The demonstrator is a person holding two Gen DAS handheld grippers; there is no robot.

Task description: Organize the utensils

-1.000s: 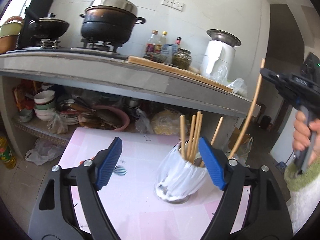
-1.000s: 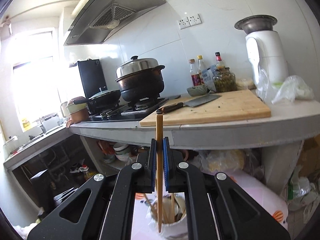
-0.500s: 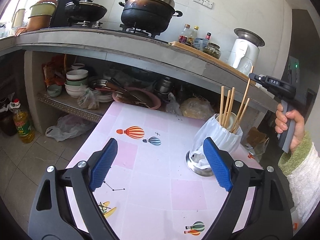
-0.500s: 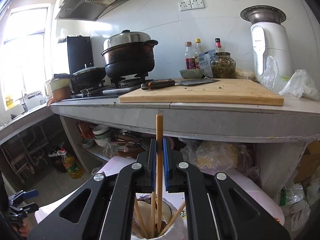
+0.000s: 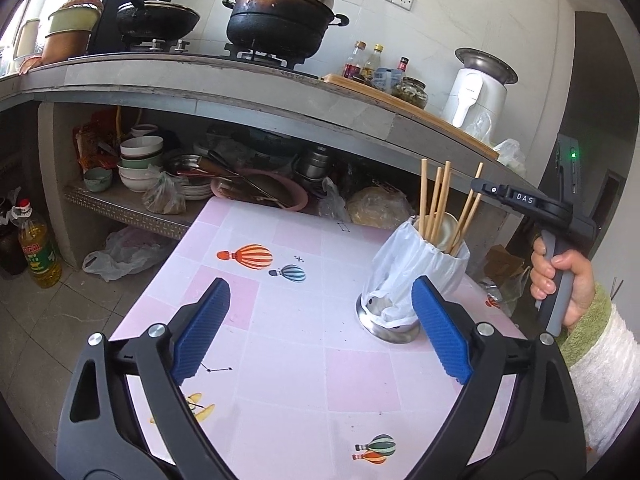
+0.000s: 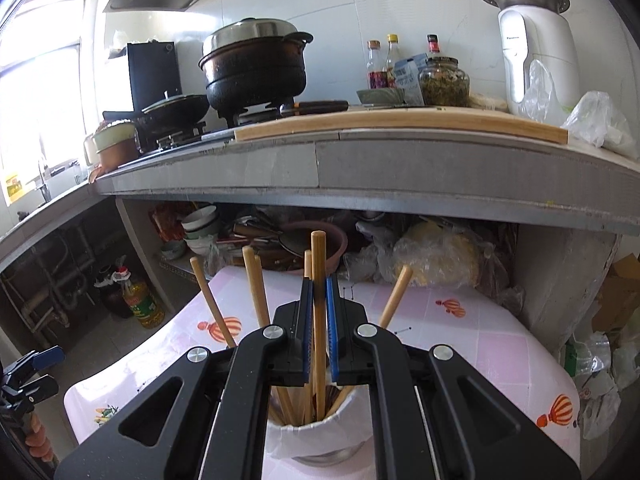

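- Right gripper (image 6: 318,332): blue pads pinched tight on slender upright wooden chopstick (image 6: 319,280), lower end inside holder mouth.
- Round steel utensil holder wrapped in white plastic bag (image 5: 412,276): standing on pink tabletop printed with hot-air balloons (image 5: 280,360), near far right corner; several loose wooden chopsticks (image 5: 434,204) leaning inside.
- Left gripper (image 5: 316,324): blue jaws spread wide and opening, nothing between them, hovering above tabletop just beside holder.
- Hand in white sleeve with green cuff (image 5: 568,280): wrapped around right gripper's grey handle.
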